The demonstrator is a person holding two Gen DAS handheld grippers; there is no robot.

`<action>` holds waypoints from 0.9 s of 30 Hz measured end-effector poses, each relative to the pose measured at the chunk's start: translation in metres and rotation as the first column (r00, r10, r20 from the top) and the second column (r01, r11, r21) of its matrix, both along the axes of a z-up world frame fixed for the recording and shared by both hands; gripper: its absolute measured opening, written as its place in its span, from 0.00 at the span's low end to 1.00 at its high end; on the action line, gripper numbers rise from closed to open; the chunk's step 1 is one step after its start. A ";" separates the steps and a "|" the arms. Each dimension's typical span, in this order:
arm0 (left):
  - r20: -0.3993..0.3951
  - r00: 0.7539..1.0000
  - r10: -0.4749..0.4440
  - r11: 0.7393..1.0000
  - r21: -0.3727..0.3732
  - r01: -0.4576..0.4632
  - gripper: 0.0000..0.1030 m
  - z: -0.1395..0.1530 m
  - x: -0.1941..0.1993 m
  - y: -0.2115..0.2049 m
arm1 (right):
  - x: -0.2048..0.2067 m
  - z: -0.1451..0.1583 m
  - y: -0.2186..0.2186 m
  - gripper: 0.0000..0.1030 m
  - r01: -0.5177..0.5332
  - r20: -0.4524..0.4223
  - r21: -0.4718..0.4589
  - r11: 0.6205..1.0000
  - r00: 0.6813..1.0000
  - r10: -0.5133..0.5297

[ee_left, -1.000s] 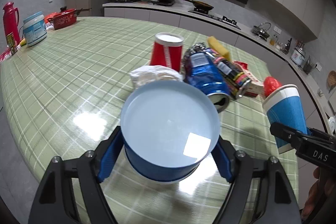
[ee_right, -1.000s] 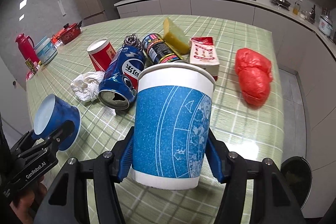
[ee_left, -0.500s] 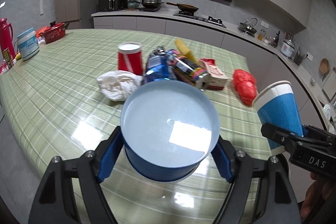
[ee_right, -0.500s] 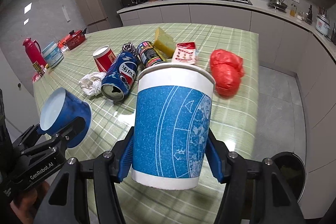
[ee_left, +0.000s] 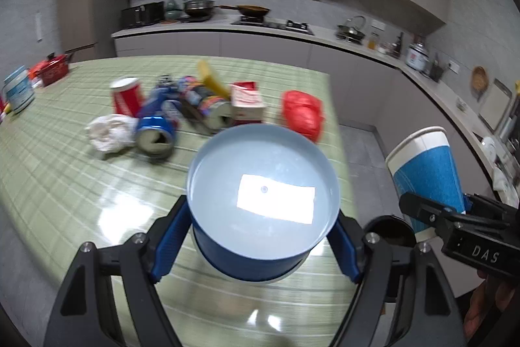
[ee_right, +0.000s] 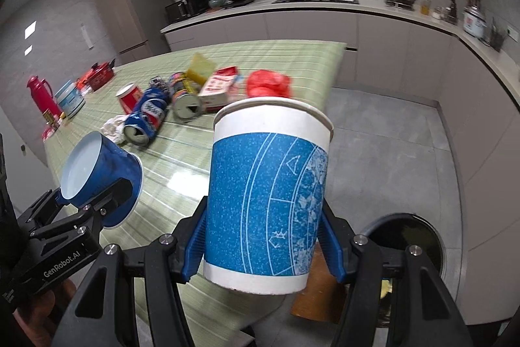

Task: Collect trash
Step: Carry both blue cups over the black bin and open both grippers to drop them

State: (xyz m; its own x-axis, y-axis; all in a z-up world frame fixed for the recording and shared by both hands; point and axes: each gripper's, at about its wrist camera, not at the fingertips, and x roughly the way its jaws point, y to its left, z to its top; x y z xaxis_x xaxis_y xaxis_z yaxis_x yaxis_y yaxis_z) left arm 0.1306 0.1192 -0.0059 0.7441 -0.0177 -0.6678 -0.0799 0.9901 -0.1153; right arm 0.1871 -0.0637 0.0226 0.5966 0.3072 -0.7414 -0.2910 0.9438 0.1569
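Observation:
My left gripper is shut on a dark blue paper cup, its pale inside facing the camera; it also shows in the right wrist view. My right gripper is shut on a tall blue-and-white paper cup, also seen at the right of the left wrist view. Both are held off the near end of the green checked table. A black trash bin stands on the floor below right. Trash lies on the table: a red cup, blue can, white tissue, red bag.
More trash on the table: a second can, a yellow sponge, a red-white carton. A red thermos and a tub stand at the far left. Kitchen counters run along the back and right walls.
Both grippers have pulled back and up from the table with their cups. The trash pile looks farther away, and the floor and bin have come into view.

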 end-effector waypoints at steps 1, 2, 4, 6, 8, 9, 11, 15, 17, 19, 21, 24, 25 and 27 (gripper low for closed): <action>-0.001 1.000 -0.017 1.000 0.000 0.017 0.77 -0.001 0.001 -0.011 | -0.001 0.000 -0.008 0.61 0.010 0.000 -0.001 1.000 1.000 -0.010; -0.002 1.000 -0.031 1.000 -0.002 0.031 0.77 -0.001 0.001 -0.021 | -0.002 0.001 -0.017 0.61 0.022 0.000 -0.001 1.000 1.000 -0.022; -0.004 0.998 -0.056 0.998 -0.004 0.056 0.77 -0.003 0.001 -0.036 | -0.006 0.001 -0.038 0.61 0.052 0.000 -0.002 0.999 0.999 -0.052; -0.009 0.997 -0.083 0.997 -0.006 0.083 0.77 -0.005 0.001 -0.056 | -0.010 0.000 -0.058 0.61 0.081 -0.002 -0.005 0.997 0.997 -0.081; -0.014 0.994 -0.111 0.994 -0.008 0.111 0.77 -0.007 0.001 -0.075 | -0.014 -0.001 -0.076 0.61 0.106 -0.004 -0.007 0.994 0.994 -0.107; -0.018 0.992 -0.127 0.992 -0.011 0.127 0.77 -0.010 0.002 -0.085 | -0.016 -0.001 -0.086 0.61 0.120 -0.006 -0.008 0.993 0.993 -0.120; -0.026 0.988 -0.152 0.988 -0.011 0.152 0.77 -0.013 0.002 -0.103 | -0.019 -0.004 -0.102 0.61 0.143 -0.010 -0.009 0.990 0.990 -0.143; -0.050 0.979 -0.198 0.980 -0.017 0.197 0.77 -0.024 0.004 -0.136 | -0.026 -0.013 -0.138 0.61 0.197 -0.028 -0.014 0.980 0.980 -0.197; -0.067 0.973 -0.222 0.975 -0.019 0.222 0.77 -0.032 0.004 -0.154 | -0.029 -0.018 -0.151 0.61 0.215 -0.036 -0.018 0.977 0.976 -0.215; -0.082 0.967 -0.241 0.971 -0.023 0.239 0.77 -0.038 0.003 -0.168 | -0.031 -0.025 -0.165 0.61 0.230 -0.050 -0.021 0.973 0.972 -0.231; -0.096 0.963 -0.253 0.967 -0.025 0.252 0.77 -0.045 0.004 -0.179 | -0.032 -0.032 -0.175 0.61 0.242 -0.064 -0.027 0.970 0.968 -0.243; -0.124 0.954 -0.272 0.962 -0.027 0.271 0.77 -0.060 0.006 -0.200 | -0.031 -0.045 -0.191 0.61 0.259 -0.087 -0.030 0.965 0.961 -0.261; -0.135 0.951 -0.277 0.961 -0.026 0.276 0.77 -0.065 0.008 -0.206 | -0.031 -0.049 -0.194 0.61 0.264 -0.093 -0.030 0.964 0.960 -0.265; -0.150 0.947 -0.284 0.959 -0.026 0.284 0.77 -0.073 0.009 -0.217 | -0.030 -0.058 -0.204 0.61 0.274 -0.108 -0.028 0.961 0.955 -0.276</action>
State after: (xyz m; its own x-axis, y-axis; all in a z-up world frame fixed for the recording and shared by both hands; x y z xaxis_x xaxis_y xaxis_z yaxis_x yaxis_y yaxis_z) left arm 0.1397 -0.0982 -0.0787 0.5984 -0.2163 -0.7714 0.1880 0.9739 -0.1273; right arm 0.1575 -0.2678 -0.0357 0.5710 0.1326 -0.8102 -0.0013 0.9870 0.1606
